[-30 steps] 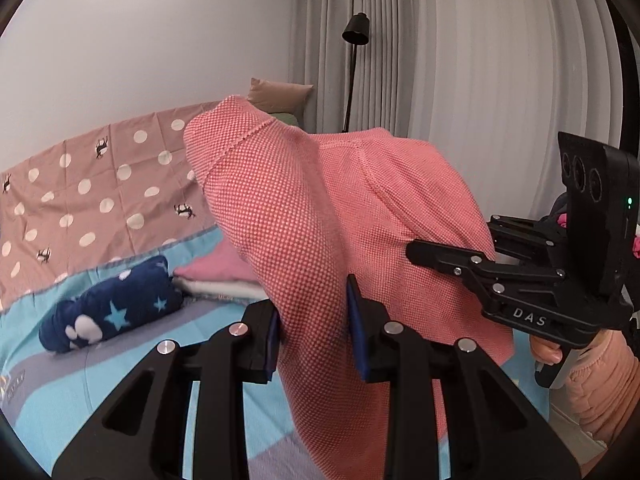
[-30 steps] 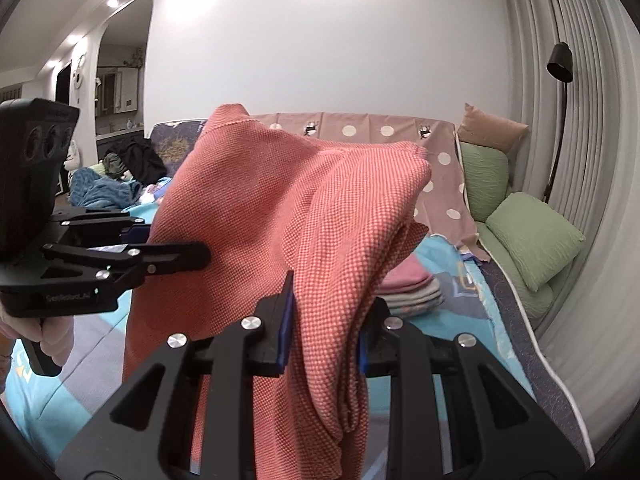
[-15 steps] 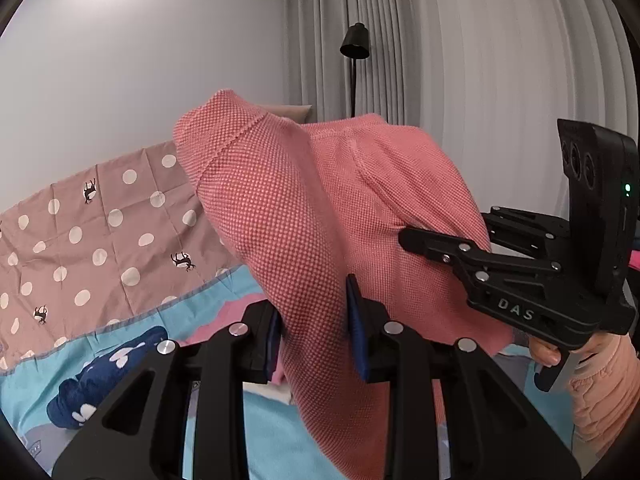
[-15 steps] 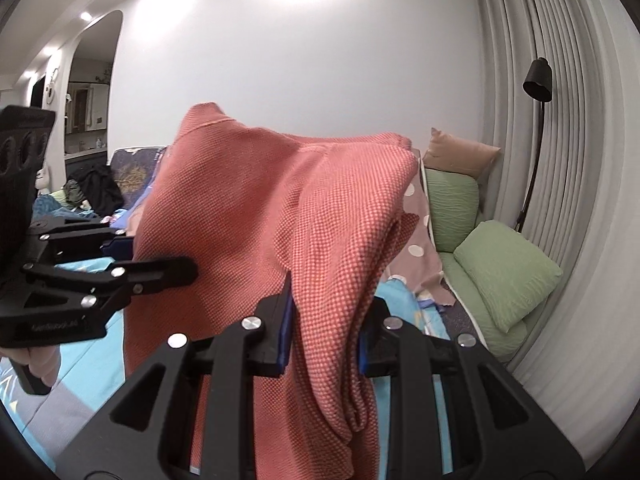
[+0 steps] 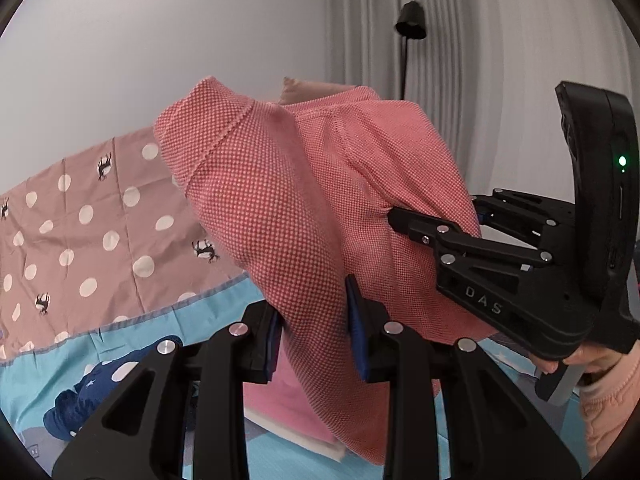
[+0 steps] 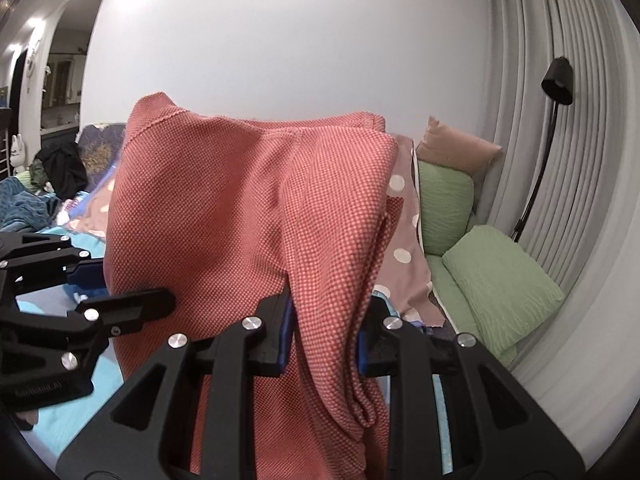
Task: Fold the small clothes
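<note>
Both grippers, left [image 5: 314, 326] and right [image 6: 326, 330], pinch the red top [image 5: 304, 216] aloft, doubled over. Folded stack [image 5: 276, 404] sits below. Top's fold looks unfinished, not laid down.

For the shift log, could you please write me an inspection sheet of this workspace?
Surface: bed with teal cover and dotted sheet.
Job's things: red garment held up by both grippers; folded stack on the bed.
Clutter: navy roll, clothes heap.
Grippers: left gripper and right gripper shut on the garment.
Cables: nothing seen.
Surroundings: wall, curtain, lamp, pillows.
</note>
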`<state>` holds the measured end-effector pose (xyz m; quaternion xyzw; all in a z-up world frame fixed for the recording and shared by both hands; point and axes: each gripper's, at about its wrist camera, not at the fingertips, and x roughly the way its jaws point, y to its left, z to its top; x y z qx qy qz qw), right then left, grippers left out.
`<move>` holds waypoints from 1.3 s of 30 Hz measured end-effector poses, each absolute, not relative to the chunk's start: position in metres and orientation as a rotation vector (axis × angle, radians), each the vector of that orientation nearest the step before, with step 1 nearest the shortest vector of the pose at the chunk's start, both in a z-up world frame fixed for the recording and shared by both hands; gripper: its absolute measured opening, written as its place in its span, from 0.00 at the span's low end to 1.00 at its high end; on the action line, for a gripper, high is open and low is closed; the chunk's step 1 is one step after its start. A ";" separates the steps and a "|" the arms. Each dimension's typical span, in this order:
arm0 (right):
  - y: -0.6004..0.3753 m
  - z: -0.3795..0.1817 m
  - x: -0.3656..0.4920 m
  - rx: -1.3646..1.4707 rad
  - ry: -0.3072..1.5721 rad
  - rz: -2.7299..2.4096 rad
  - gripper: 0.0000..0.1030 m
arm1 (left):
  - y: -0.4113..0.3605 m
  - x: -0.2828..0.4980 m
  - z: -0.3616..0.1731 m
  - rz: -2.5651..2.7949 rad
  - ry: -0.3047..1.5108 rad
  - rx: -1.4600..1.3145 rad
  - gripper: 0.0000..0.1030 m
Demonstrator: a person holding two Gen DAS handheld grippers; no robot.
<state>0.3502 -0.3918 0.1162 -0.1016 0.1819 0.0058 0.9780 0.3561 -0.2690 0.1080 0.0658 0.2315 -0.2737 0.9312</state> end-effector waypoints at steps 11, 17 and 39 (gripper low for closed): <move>-0.403 -0.029 0.469 -0.218 0.720 -0.175 0.55 | -0.265 0.439 -0.061 -0.327 0.792 0.271 0.42; -0.406 -0.076 0.423 -0.183 0.750 -0.163 0.57 | -0.247 0.411 -0.053 -0.387 0.772 0.235 0.43; -0.339 0.011 0.103 -0.015 0.455 -0.133 0.93 | -0.156 0.143 0.027 -0.452 0.442 0.105 0.99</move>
